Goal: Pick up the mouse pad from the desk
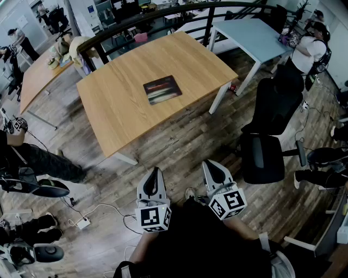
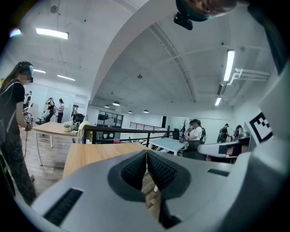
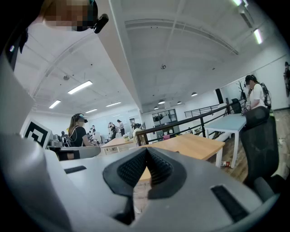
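A dark mouse pad (image 1: 162, 89) with red and pale streaks lies flat near the middle of the wooden desk (image 1: 114, 108). My left gripper (image 1: 155, 172) and right gripper (image 1: 209, 166) hover side by side over the floor, well short of the desk's near edge, both shut with nothing between the jaws. In the left gripper view my left gripper (image 2: 146, 154) points at the desk (image 2: 97, 153), its jaws pressed together. In the right gripper view my right gripper (image 3: 147, 152) shows the same, with the desk (image 3: 192, 145) ahead. The pad is not visible in either gripper view.
A black office chair (image 1: 269, 130) stands right of the desk. A pale blue table (image 1: 250, 37) and a railing (image 1: 163, 13) lie behind. Another wooden table (image 1: 38, 76) is at the left. Cables and a power strip (image 1: 82, 222) lie on the floor. People stand around the room.
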The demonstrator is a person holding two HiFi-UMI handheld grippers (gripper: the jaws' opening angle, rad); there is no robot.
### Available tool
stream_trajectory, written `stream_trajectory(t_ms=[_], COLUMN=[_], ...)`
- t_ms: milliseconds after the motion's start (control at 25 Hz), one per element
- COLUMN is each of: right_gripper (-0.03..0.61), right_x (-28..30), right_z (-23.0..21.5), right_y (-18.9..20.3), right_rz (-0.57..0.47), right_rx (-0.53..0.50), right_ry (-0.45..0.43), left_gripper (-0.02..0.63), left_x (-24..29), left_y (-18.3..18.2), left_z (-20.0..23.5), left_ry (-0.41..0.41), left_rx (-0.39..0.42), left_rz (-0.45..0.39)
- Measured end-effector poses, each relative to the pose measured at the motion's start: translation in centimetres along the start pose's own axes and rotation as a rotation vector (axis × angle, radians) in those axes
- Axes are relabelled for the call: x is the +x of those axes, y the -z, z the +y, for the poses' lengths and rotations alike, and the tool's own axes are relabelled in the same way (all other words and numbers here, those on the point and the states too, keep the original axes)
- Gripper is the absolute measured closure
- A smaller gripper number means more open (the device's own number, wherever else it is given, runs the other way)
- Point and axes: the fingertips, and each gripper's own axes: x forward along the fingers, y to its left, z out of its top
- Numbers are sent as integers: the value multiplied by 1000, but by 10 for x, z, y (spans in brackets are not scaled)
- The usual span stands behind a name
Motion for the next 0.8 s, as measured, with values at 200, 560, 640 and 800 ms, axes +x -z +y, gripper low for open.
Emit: stream_trajectory(t_ms=[200, 560, 640, 800], right_gripper=[548, 548, 548, 548], right_x=[-1, 2, 2, 1], right_z=[-3, -7, -10, -15], right_y=[-1, 0, -1, -4], right_rz=[0, -4, -13, -17], right_rx=[1, 18, 33, 41], right_ry=[-1, -5, -4, -7], left_gripper=[591, 591, 591, 591], left_x=[1, 6, 7, 11], left_y=[1, 2, 2, 3], left_z=[-3, -4, -5, -10], left_ry=[-2, -3, -6, -10], left_rx=[0, 1, 1, -1], left_rz=[6, 12, 13, 18])
